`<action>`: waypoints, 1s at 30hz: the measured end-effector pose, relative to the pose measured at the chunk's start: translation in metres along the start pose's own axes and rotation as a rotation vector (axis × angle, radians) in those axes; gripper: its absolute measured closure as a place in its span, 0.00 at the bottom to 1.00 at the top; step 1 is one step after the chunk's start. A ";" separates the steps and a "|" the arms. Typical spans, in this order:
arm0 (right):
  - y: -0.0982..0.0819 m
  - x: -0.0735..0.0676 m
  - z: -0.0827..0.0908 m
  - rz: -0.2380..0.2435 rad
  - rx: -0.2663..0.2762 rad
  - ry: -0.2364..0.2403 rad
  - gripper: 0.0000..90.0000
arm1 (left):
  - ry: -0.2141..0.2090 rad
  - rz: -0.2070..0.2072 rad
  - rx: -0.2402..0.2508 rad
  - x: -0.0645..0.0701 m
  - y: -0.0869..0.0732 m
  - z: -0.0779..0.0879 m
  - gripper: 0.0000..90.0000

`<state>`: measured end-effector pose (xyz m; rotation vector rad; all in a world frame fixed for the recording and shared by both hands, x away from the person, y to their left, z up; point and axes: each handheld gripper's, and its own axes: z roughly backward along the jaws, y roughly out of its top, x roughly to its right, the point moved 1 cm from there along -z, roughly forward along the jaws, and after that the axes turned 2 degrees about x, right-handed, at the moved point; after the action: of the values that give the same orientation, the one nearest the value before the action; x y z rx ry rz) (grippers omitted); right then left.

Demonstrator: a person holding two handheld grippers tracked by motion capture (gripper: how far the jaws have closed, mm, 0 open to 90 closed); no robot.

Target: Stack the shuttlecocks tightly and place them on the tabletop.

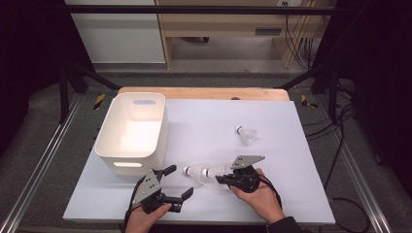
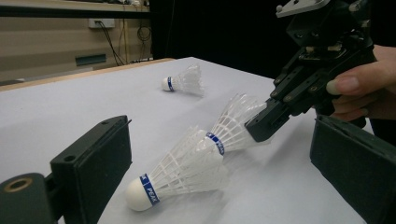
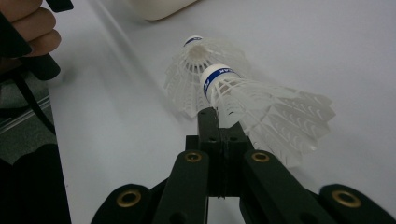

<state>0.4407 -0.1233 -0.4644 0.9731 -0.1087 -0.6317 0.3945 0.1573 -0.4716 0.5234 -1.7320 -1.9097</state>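
Right claw pinched skirt of rear shuttlecock, nesting it into front shuttlecock; left claw gaped, idle beside it.

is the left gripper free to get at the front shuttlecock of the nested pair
Probably yes. The left gripper has its jaws open beside the front shuttlecock, nothing between them, though the right gripper is shut on the rear shuttlecock nested into it.

On your table, the bin sits at the left, one shuttlecock lies far right, and two nested shuttlecocks lie near you, between your left gripper and right gripper.
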 end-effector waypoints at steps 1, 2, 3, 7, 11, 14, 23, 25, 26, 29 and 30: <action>0.000 -0.001 -0.003 0.004 0.000 0.001 1.00 | -0.001 0.001 0.000 0.000 0.000 0.000 0.06; 0.001 -0.001 -0.006 0.004 -0.003 0.003 1.00 | -0.001 0.002 0.000 0.000 0.000 0.000 0.06; 0.001 -0.002 -0.008 0.003 -0.005 0.004 1.00 | -0.002 0.002 0.000 0.000 0.000 0.000 0.06; 0.003 -0.002 -0.012 -0.005 0.001 0.001 1.00 | -0.004 -0.001 -0.002 0.001 0.000 0.000 0.06; 0.004 -0.001 -0.014 -0.007 0.001 0.003 1.00 | -0.005 -0.001 -0.003 0.001 0.000 0.000 0.06; 0.004 -0.002 -0.016 -0.010 0.002 0.004 1.00 | -0.005 -0.001 -0.003 0.001 0.000 -0.001 0.06; 0.009 -0.009 -0.026 0.003 0.005 -0.003 1.00 | -0.009 -0.003 -0.007 0.002 0.000 -0.001 0.06; 0.010 -0.010 -0.030 0.009 0.002 -0.001 1.00 | -0.009 -0.004 -0.008 0.002 0.000 -0.001 0.06; 0.011 -0.011 -0.031 0.015 -0.001 0.000 1.00 | -0.009 -0.003 -0.008 0.002 0.000 -0.001 0.06; 0.013 -0.012 -0.035 0.023 -0.007 0.000 1.00 | -0.009 -0.003 -0.007 0.002 0.000 -0.001 0.06; 0.013 -0.013 -0.036 0.026 -0.012 0.000 1.00 | -0.010 -0.003 -0.007 0.002 0.000 -0.001 0.06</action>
<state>0.4489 -0.0843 -0.4723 0.9586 -0.1171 -0.6073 0.3937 0.1556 -0.4717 0.5155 -1.7304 -1.9233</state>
